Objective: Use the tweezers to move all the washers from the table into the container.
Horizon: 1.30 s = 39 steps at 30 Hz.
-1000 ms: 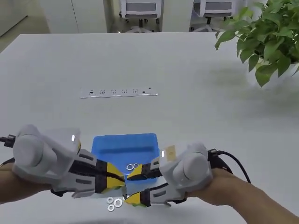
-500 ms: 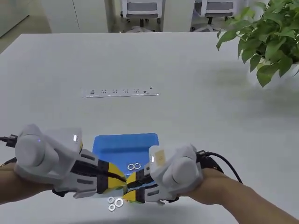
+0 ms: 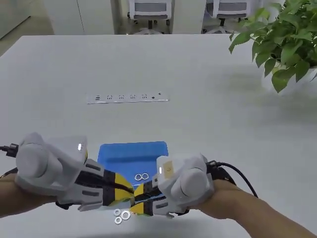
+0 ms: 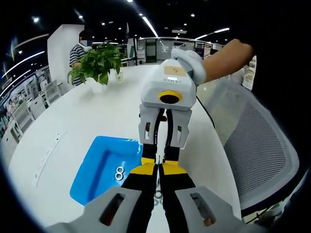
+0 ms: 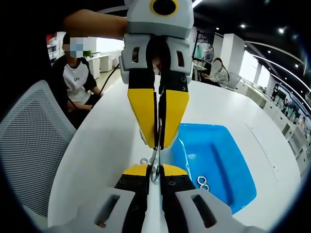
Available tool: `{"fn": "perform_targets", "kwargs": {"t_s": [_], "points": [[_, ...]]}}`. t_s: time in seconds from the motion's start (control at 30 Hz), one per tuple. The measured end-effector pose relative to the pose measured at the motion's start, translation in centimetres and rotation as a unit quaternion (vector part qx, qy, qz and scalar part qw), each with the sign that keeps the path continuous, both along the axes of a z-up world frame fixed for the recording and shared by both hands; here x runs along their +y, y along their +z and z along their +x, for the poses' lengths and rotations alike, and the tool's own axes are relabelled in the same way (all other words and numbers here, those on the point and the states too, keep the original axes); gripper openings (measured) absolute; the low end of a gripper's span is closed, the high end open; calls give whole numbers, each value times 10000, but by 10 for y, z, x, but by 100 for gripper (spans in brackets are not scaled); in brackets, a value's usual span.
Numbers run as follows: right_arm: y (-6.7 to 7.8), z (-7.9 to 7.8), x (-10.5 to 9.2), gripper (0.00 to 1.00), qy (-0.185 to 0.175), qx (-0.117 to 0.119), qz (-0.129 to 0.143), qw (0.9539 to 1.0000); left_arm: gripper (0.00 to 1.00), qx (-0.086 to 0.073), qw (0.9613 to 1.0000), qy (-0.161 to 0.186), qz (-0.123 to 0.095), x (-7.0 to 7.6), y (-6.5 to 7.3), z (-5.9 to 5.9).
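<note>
The head view looked forward and down from above the near edge of the white table [image 3: 198,74], with the left gripper [image 3: 130,192] and right gripper [image 3: 138,191] close beneath it. Each gripper view looked along its own jaws straight at the other gripper, very near, tip to tip. All three views took in the blue container [image 3: 131,153] beside the tips.

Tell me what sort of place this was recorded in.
Probably an open-plan office: a large white table, office chairs behind it, a potted plant at its edge, and strip ceiling lights overhead.
</note>
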State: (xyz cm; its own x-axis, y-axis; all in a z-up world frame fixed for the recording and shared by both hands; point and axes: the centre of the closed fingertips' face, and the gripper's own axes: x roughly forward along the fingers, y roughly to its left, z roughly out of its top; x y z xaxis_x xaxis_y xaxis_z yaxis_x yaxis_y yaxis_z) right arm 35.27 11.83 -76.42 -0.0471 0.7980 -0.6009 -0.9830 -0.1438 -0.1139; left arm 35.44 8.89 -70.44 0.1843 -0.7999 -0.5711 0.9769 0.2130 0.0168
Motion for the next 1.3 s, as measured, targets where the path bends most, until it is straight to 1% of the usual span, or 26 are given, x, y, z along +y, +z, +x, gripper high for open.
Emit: {"fn": "perform_targets", "kwargs": {"t_s": [0.27, 0.43, 0.53, 0.63, 0.7, 0.73, 0.8, 0.87, 0.9, 0.93, 1.03, 1.1, 1.17, 1.23, 1.3], "points": [[0, -1, 0, 9, -19, 37, -7, 10000, 6, -28, 10000, 33, 30, 2, 0, -1], [2, -3, 1, 9, -25, 106, 8, 9999, 7, 2, 10000, 82, 20, 3, 1, -2], [4, -2, 2, 9, -80, 147, 55, 9998, 12, 11, 9999, 126, 0, 3, 2, -3], [6, -2, 3, 9, -94, 141, 62, 9998, 17, 26, 9998, 186, -46, 4, 5, -3], [9, -2, 2, 9, -98, 138, 64, 9998, 20, -1, 9997, 231, -74, 6, 7, -3], [10, -2, 2, 9, -98, 138, 70, 9998, 22, 25, 9996, 263, -83, 7, 7, -3], [13, -2, 2, 9, -84, 127, 79, 9999, 27, 133, 9992, 361, -92, 9, 6, -4], [16, -3, 3, 9, -54, 126, 87, 9999, 29, 104, 9991, 399, -79, 13, 4, -5], [17, -4, 3, 9, -36, 105, 87, 9999, 30, 118, 9989, 431, -101, 13, 4, -5], [19, -4, 3, 9, -28, 88, 85, 9999, 32, 190, 9984, 513, -160, 15, 4, -6], [24, -2, 4, 9, -30, 66, 99, 9999, 39, 172, 9978, 599, -210, 18, 3, -8], [27, -1, 4, 9, -37, 45, 102, 9999, 42, 223, 9971, 697, -224, 21, 2, -10], [30, 1, 4, 9, -45, 37, 117, 9999, 46, 222, 9963, 784, -265, 23, 3, -11], [34, 2, 4, 9, -46, 38, 130, 9999, 52, 272, 9951, 895, -325, 25, 3, -12], [37, 3, 4, 9, -49, 60, 149, 9999, 55, 234, 9947, 936, -347, 27, 4, -14]]}}
